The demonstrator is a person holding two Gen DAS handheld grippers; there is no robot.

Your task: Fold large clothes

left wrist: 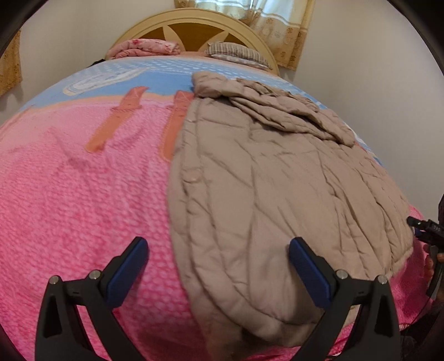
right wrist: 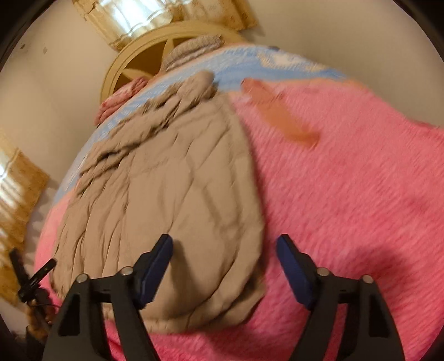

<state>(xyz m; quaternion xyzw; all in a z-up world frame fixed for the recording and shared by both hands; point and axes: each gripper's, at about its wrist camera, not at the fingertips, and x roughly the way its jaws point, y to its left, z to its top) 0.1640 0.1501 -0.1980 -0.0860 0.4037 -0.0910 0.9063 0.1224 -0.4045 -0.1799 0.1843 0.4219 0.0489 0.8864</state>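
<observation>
A large beige quilted garment [left wrist: 266, 177] lies flat on a pink bedspread [left wrist: 83, 211], with a bunched part across its far end. My left gripper [left wrist: 218, 244] hovers open over the garment's near left edge, nothing pressed between its blue pads [left wrist: 127, 272]. In the right wrist view the same garment [right wrist: 166, 194] fills the left half. My right gripper [right wrist: 224, 241] stands open over its near right edge, left finger above the cloth, right finger above the bedspread [right wrist: 347, 194]. That view is blurred.
A cream wooden headboard [left wrist: 194, 19] closes the far end of the bed, with a folded pink blanket [left wrist: 144, 48] and a striped pillow [left wrist: 238, 54] against it. Curtains [left wrist: 277, 25] hang behind. Dark gripper parts and a hand [left wrist: 427, 236] show at the right edge.
</observation>
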